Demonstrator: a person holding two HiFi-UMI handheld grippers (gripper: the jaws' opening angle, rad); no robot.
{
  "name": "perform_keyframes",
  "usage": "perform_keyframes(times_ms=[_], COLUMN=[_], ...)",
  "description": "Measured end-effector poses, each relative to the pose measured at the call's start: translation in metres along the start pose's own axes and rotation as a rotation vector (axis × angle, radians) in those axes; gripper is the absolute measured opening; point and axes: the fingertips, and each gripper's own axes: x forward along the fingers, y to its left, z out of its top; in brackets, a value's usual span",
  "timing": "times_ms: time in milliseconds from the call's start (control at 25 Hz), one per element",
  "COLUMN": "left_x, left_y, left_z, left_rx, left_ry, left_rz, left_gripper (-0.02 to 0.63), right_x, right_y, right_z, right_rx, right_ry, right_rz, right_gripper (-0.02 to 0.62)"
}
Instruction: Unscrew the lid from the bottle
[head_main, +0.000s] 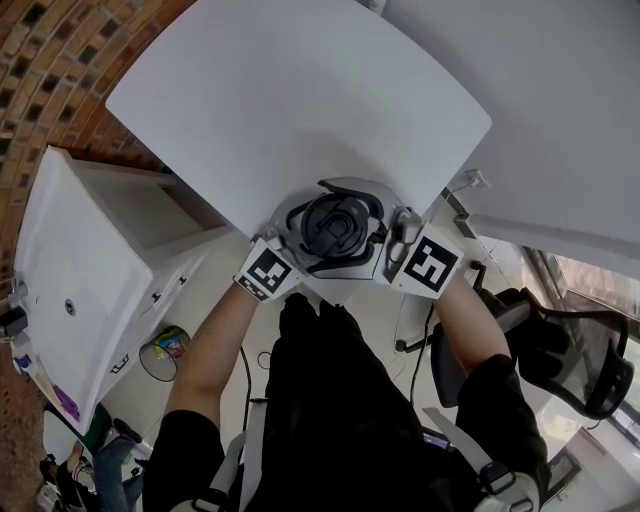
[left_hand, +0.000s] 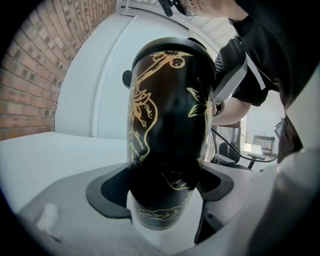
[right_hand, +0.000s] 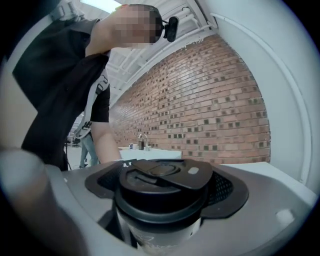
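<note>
Our left claw (left_hand: 162, 200) is closed on the bottle (left_hand: 167, 110). Its dark pads (left_hand: 107, 192) press the low part of the bottle at 9 o'clock and 3 o'clock. Our right claw (right_hand: 160, 195) is closed round the lid (right_hand: 159, 175), with a pad on each side, just under the lid's rim.

The bottle is black with gold drawings on it. It looks hard and smooth, so we think it will not bend or squash. We also think it could slip and spin in the pads when we twist. It may be a bit heavy, but we cannot tell if there is a drink inside.

We think this is the right way to hold it. One claw keeps the body from turning. The other holds the lid by its side, where the rim gives the pads something to catch on. The little flap on top of the lid is not a good place to grab.

From above, the bottle is upright at the 6 o'clock edge of the white table (head_main: 300, 100). The left claw comes in from 8 o'clock and the right claw from 4 o'clock. We cannot tell if the bottle's bottom rests on the table.
</note>
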Motion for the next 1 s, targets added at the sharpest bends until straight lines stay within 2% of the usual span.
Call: perform_keyframes(times_ms=[120,320,520,840,1000], left_x=[0.000,-0.001,-0.001,-0.002,-0.004], left_y=[0.000,0.001,0.001,0.000,0.002], left_z=[0.000,0.000,0.000,0.002,0.005], left_rx=[0.001,0.003,0.002,0.018,0.012], left_ry=[0.000,0.000,-0.001,-0.003,-0.013], left_rz=[-0.002,-0.001,-0.001,0.006,0.024], left_gripper=[0.391,0.391,0.391,0.398,0.405], right_x=[0.000,0.001,-0.004,-0.041,-0.054], right_y=[0.000,-0.004,-0.007,-0.016,-0.017], right_z=[0.000,0.008,0.025,0.042,0.041], right_rx=[0.020,0.065,0.068,0.136,0.139], right_ry=[0.011,-0.050,-0.100,-0.181,-0.183], right_rz=[0.027,-0.048,-0.087,-0.210,-0.244], right_gripper=[0.482,0.485,0.485,0.485,0.485])
